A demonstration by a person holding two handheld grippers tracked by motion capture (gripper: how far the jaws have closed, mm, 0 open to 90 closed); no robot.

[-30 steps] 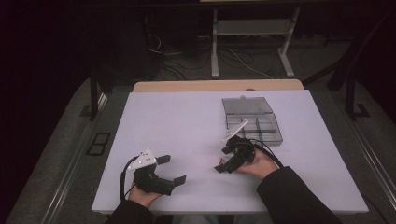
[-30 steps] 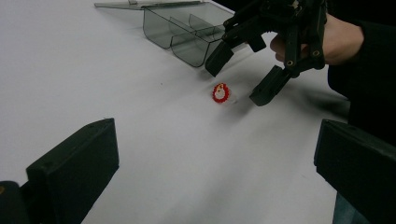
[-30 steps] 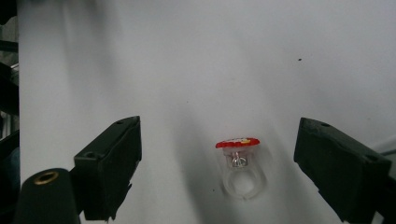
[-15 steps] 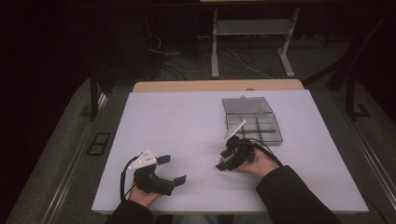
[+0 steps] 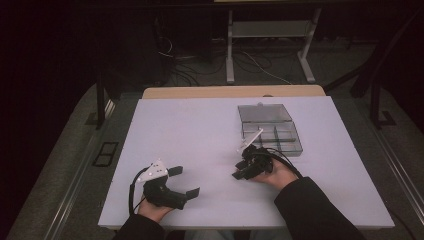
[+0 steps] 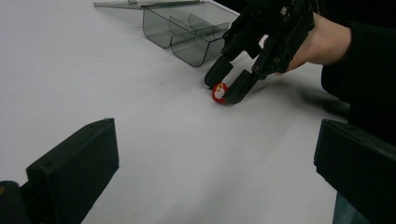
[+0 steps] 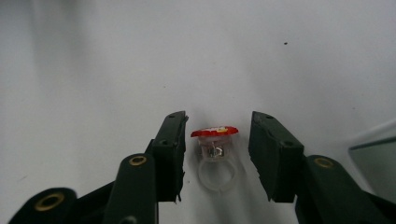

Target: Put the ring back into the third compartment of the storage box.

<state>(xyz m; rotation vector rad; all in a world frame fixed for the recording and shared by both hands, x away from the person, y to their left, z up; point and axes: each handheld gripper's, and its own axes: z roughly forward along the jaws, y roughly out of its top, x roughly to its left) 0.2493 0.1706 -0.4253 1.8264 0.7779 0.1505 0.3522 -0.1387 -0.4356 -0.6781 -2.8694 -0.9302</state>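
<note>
Looks like a lab/test rig: white table (image 5: 200, 135), dark rm, floor cables (image 5: 260, 65), metal stand (image 5: 270, 30).

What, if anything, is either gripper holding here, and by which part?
Nothing is held. The right gripper has its jaws on either side of a small ring with a red top, gaps visible on both sides. The left gripper is open over bare table.

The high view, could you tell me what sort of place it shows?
Probably a lab or recording workspace, not a home: a plain white table with a clear compartment box, loose cables on the dark floor beyond it, and metal stand legs.
</note>
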